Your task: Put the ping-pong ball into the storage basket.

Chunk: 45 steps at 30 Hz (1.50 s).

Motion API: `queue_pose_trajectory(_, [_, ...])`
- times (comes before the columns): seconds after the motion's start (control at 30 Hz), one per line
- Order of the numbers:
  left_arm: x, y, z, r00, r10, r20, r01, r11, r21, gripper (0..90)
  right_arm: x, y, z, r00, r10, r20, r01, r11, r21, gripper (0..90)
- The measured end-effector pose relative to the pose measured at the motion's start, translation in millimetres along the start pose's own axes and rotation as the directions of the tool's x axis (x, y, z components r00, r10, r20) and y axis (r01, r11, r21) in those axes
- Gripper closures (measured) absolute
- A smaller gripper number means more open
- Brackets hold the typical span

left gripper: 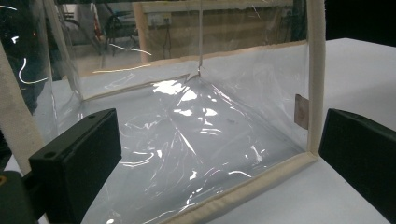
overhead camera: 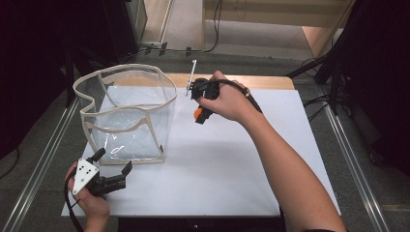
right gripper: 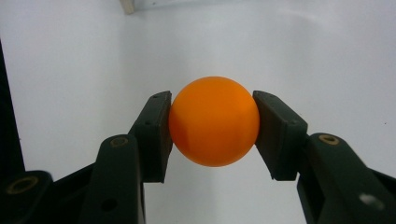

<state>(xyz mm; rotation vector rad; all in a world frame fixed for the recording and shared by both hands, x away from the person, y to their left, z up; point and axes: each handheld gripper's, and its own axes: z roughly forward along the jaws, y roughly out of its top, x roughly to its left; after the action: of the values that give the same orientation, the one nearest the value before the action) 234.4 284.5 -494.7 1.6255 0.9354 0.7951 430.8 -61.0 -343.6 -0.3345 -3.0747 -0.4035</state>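
A white rectangular sheet [overhead camera: 232, 164] covers most of the table in the high view, with a strip of bare wood along its far edge; on the sheet's left half stands a clear plastic bag with cream fabric edging [overhead camera: 126, 113], upright and open at the top, its rim wavy; in the left gripper view the same bag [left gripper: 196, 130] spreads across the frame from left to right, its cream bottom seam running to the lower right corner and its plastic creased and glinting. At the lower left of the high view the left gripper [overhead camera: 115, 170] lies just in front of the bag's near bottom edge, its jaws standing wide apart with nothing pressed between them. At the upper centre of the high view the right gripper [overhead camera: 199, 114] points down over the sheet, just right of the bag; its jaws are clamped on a small smooth orange ball [right gripper: 214, 121], one pad on each side, the ball sitting mid-frame in the right gripper view above the white sheet.
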Motion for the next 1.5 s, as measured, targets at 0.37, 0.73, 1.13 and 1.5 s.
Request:
queue_pose_trajectory(0.37, [-0.3, 0.2, -0.3, 1.0000, -0.004, -0.008, 0.004, 1.0000, 0.002, 0.0, 0.8, 12.6, -10.1, 1.0000, -0.007, -0.002, 0.007, 1.000, -0.003, 47.9])
queue_pose_trajectory(0.73, [-0.4, 0.4, -0.6, 1.0000, 0.002, -0.003, -0.002, 1.0000, 0.000, 0.0, 1.4, 23.6, -26.2, 0.9998, -0.016, 0.011, 0.016, 1.000, -0.002, 47.9])
queue_pose_trajectory(1.13, [0.0, 0.4, -0.6, 1.0000, -0.001, -0.001, 0.001, 1.0000, -0.002, 0.0, 1.5, 39.9, -37.8, 0.9994, -0.030, 0.015, 0.030, 1.000, 0.009, 47.9])
queue_pose_trajectory(1.5, [0.0, 0.4, -0.5, 1.0000, 0.000, 0.002, 0.000, 1.0000, -0.002, 0.0, 2.1, 52.4, -46.9, 0.9989, -0.045, 0.015, 0.045, 0.999, 0.013, 47.8])
